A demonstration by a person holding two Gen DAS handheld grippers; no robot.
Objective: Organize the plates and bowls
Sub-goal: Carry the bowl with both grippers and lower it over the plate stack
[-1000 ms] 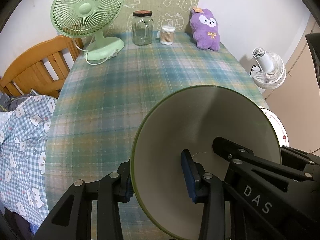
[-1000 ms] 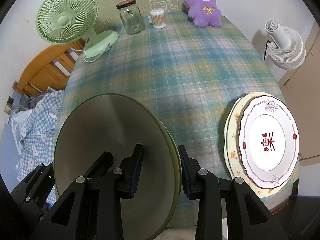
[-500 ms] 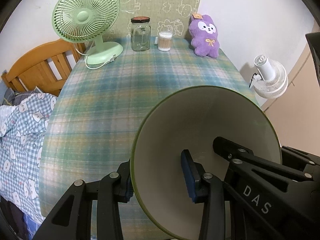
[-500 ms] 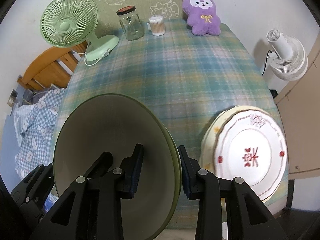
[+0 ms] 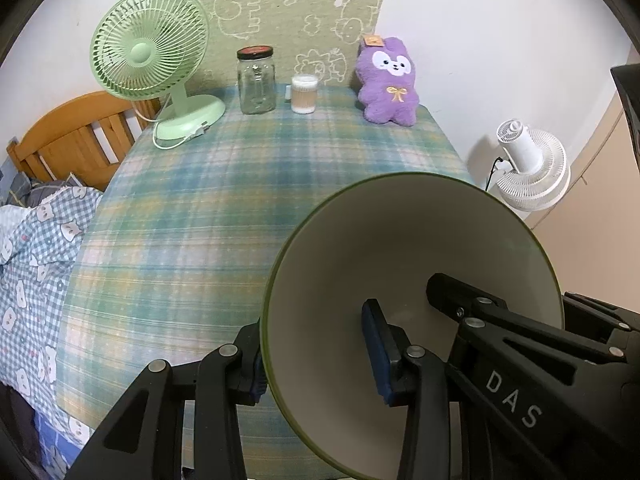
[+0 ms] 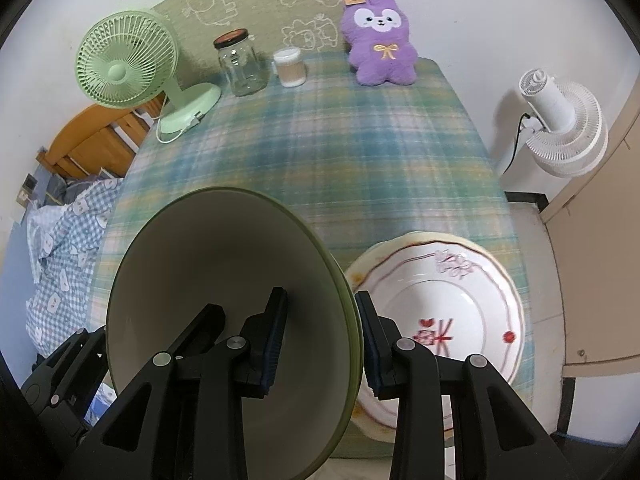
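White "DAS" lettering on your right gripper (image 5: pixel 452 320), both your grippers — left gripper (image 5: pixel 316 354) too — clamping one green-rimmed bowl (image 5: pixel 416 248), empty, glass jar (image 5: pixel 257 80) seemingly empty.

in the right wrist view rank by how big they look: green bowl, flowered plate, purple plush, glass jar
1. green bowl, though it is nearest the camera, which inflates it
2. flowered plate
3. purple plush
4. glass jar, far back on the table like the plush
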